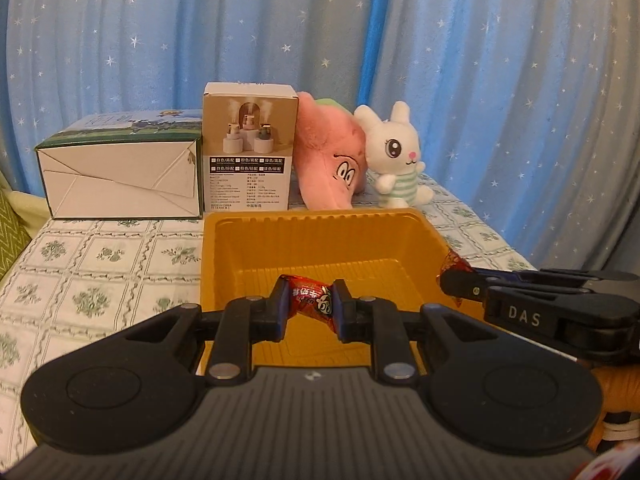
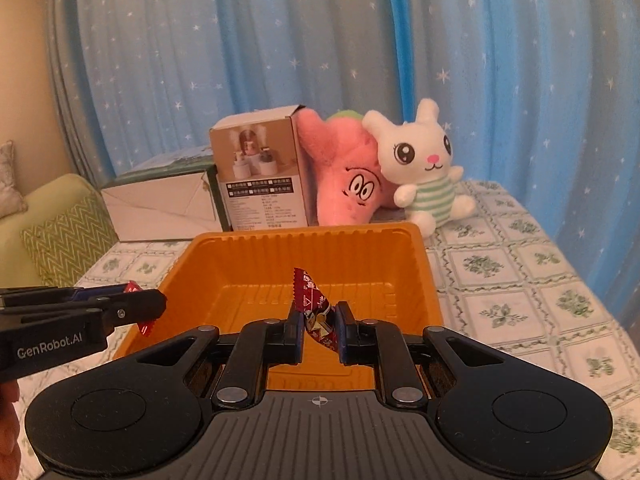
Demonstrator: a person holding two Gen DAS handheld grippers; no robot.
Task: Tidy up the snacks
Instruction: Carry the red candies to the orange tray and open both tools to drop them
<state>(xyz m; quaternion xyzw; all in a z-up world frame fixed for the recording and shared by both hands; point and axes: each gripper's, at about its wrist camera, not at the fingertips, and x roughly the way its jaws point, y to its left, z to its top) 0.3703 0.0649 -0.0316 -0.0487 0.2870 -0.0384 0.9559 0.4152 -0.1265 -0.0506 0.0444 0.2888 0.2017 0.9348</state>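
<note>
A crinkly red foil candy sits pinched between the closed left gripper at lower centre, over the ribbed orange plastic tray. The right gripper clamps a second twisted red wrapper above the same tray. Behind the tray stand a cardboard humidifier box, a fuzzy pink plush and a white bunny plush on the floral quilted tablecloth.

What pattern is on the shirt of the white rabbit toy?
Pale green and white horizontal stripes on the white rabbit toy; the right wrist view shows it best.
</note>
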